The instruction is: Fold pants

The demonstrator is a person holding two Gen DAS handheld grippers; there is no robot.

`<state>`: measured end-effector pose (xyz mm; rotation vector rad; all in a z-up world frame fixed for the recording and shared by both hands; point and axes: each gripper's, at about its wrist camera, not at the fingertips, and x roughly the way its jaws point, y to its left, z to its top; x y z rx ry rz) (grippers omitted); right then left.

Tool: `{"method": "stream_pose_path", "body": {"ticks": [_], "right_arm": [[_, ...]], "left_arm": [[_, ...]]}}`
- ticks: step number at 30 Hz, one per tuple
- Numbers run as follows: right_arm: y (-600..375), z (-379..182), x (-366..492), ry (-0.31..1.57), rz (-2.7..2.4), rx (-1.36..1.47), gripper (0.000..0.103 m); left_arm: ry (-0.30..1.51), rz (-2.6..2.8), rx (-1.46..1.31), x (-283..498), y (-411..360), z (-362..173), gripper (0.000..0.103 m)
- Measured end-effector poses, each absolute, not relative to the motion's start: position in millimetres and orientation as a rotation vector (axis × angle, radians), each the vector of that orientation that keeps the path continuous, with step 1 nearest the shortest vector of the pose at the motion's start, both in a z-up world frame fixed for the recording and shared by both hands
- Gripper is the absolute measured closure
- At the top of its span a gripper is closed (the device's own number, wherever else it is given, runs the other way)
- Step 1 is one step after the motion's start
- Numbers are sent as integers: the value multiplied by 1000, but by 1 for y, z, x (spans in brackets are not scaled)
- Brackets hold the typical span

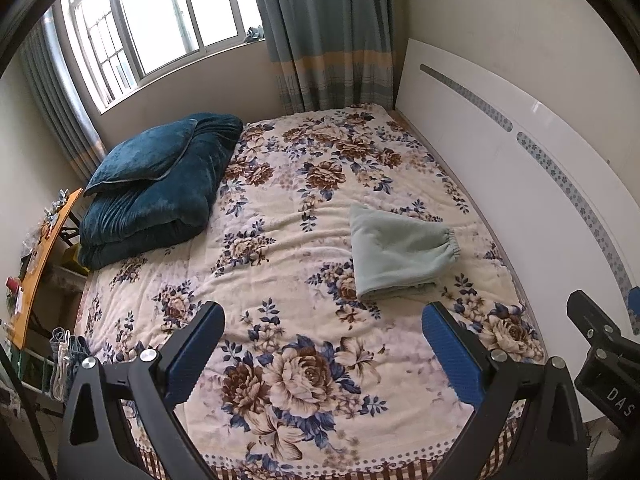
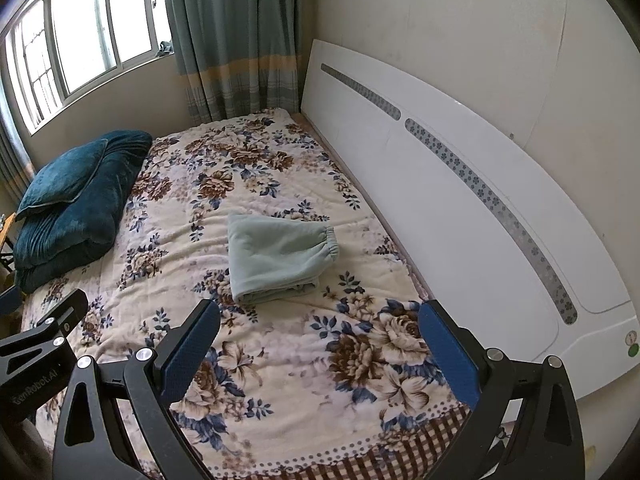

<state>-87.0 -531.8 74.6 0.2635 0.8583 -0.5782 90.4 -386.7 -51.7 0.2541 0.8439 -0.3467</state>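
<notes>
A: Going left to right, what's on the bed?

B: A folded teal quilt [image 1: 160,196] with a matching cushion on top sits at the far left of the floral bedspread [image 1: 280,320]. Right of the middle, near the white headboard [image 1: 500,168], lie the pale green pants [image 1: 396,252], already a compact folded bundle with the elastic waistband showing at its right end.

A: And the tools?

B: The left hand-held gripper [image 1: 323,350] hangs over the near part of the bed, jaws spread wide, nothing between them. The right hand-held gripper [image 2: 319,346] is the same: wide apart, empty, clear of the cloth.

A: So which step is this?

B: I'd judge the folding done, or nearly. The bundle looks tidy, though its lower edge shows slightly uneven layers.

A: Next move?

B: Probably none beyond staying clear. If a touch-up is wanted, it calls for a gentle press on that lower edge without dragging the layers apart.
</notes>
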Motion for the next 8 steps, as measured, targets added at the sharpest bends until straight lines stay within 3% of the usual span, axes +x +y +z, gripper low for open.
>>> {"method": "stream_pose_path", "body": {"ticks": [8], "right_arm": [[-527,72,-91,857,-579,263,2]], "left_arm": [[830,-350,259,86,-388,-51,2]]}}
